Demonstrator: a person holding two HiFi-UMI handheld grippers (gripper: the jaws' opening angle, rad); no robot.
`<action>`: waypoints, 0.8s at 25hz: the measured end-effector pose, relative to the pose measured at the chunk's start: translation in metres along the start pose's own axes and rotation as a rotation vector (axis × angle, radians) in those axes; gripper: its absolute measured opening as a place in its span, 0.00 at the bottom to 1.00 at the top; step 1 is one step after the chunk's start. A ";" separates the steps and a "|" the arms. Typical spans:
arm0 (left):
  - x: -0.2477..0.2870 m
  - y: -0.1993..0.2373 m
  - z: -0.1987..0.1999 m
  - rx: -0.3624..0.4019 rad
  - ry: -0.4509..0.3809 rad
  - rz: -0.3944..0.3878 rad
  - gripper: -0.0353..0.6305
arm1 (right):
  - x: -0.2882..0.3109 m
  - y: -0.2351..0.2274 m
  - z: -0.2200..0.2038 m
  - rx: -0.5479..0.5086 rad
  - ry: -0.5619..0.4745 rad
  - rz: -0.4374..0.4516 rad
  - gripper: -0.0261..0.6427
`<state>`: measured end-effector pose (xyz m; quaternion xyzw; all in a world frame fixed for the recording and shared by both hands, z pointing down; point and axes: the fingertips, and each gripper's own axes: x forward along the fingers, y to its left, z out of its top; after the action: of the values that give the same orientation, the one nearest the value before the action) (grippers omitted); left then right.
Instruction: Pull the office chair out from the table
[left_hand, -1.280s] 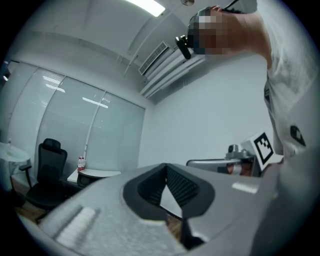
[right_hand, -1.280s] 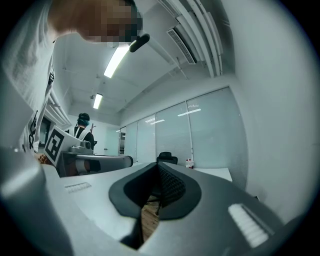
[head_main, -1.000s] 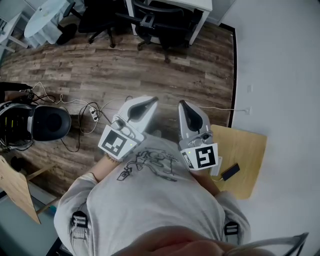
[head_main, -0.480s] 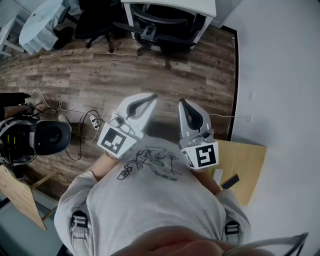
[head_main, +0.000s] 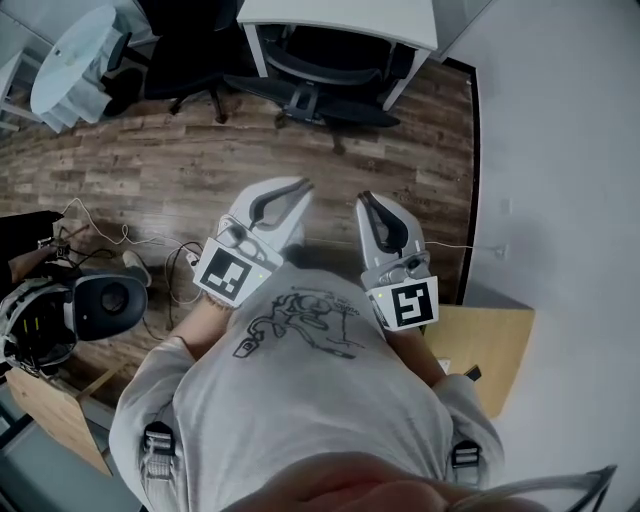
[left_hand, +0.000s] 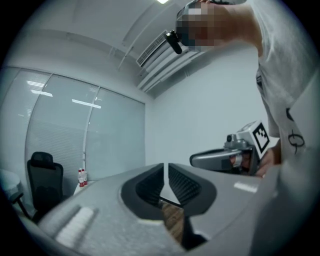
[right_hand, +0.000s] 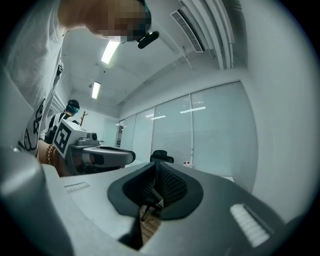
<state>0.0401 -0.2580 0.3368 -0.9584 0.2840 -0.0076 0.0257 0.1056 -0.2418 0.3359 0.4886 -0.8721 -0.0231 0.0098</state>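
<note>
Black armed office chair (head_main: 330, 62) sits tucked under the white table (head_main: 340, 12).

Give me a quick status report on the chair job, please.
Left tongs, right tongs: just cracked open, nothing between them. Office chair tucked under white table, ahead, untouched. Wood floor between; cables lie off left.

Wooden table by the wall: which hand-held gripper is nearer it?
Right. The right hand-held gripper hangs just left of the wooden table; the left hand-held gripper is farther left. Both have just been opening, empty.
</note>
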 end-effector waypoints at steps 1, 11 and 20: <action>0.004 0.010 -0.003 0.011 0.008 -0.005 0.10 | 0.010 -0.005 -0.001 -0.002 0.001 -0.007 0.08; 0.040 0.101 -0.049 0.251 0.097 -0.096 0.16 | 0.096 -0.037 -0.054 -0.252 0.184 0.047 0.14; 0.071 0.186 -0.147 0.415 0.351 -0.198 0.19 | 0.161 -0.061 -0.112 -0.412 0.377 0.115 0.17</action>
<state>-0.0057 -0.4586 0.4733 -0.9398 0.1815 -0.2338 0.1709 0.0781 -0.4144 0.4434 0.4216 -0.8581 -0.1080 0.2724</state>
